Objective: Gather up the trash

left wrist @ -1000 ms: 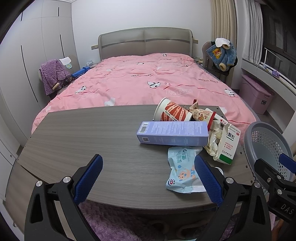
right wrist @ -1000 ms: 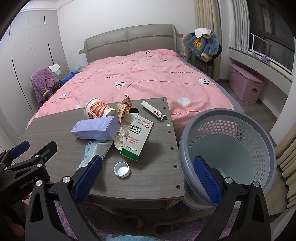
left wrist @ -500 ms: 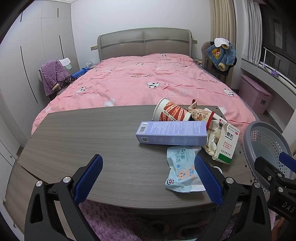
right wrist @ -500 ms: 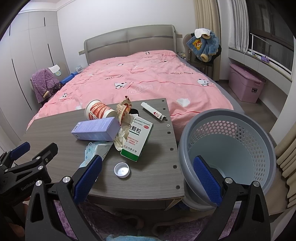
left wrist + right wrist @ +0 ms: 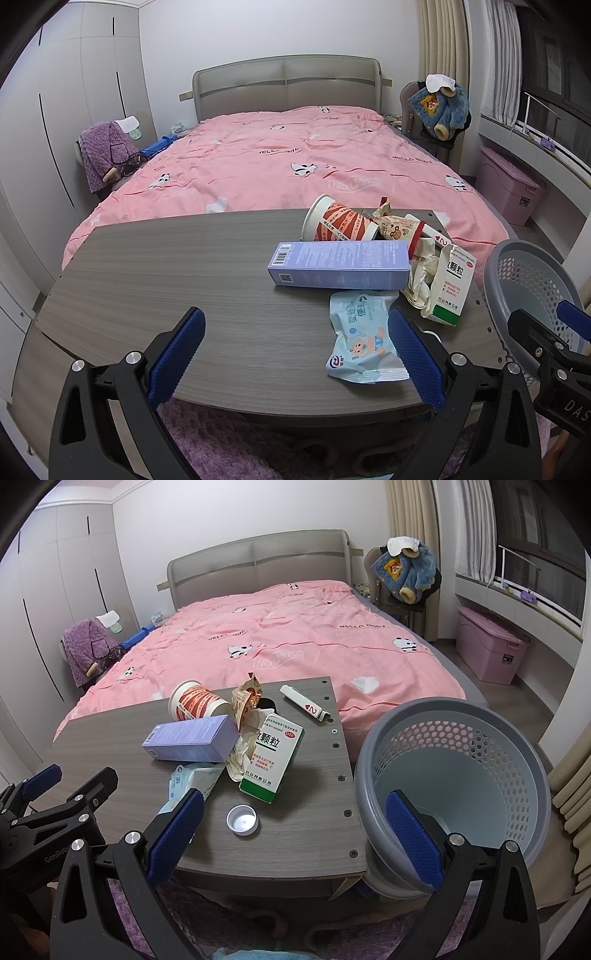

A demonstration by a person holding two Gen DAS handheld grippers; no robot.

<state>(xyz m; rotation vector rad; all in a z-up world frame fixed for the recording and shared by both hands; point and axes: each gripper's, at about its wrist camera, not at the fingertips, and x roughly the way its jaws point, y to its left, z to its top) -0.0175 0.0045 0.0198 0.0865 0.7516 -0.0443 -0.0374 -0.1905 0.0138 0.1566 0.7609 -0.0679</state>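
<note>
Left gripper [image 5: 295, 350] wide apart, empty, at the table's [image 5: 147, 280] near edge; wipes packet [image 5: 364, 339] fully visible there. Right gripper [image 5: 295, 830] wide, empty; only its view shows white cap [image 5: 242, 819] near the table's near edge and the basket's [image 5: 458, 775] empty interior beside the right edge.

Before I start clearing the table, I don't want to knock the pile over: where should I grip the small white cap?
Grip the white cap across its rim, coming straight down from above with the right gripper. It lies open side up, alone on the table, apart from the green-and-white box, so nothing blocks either side. Its low wall probably leaves little to pinch from the side.
</note>
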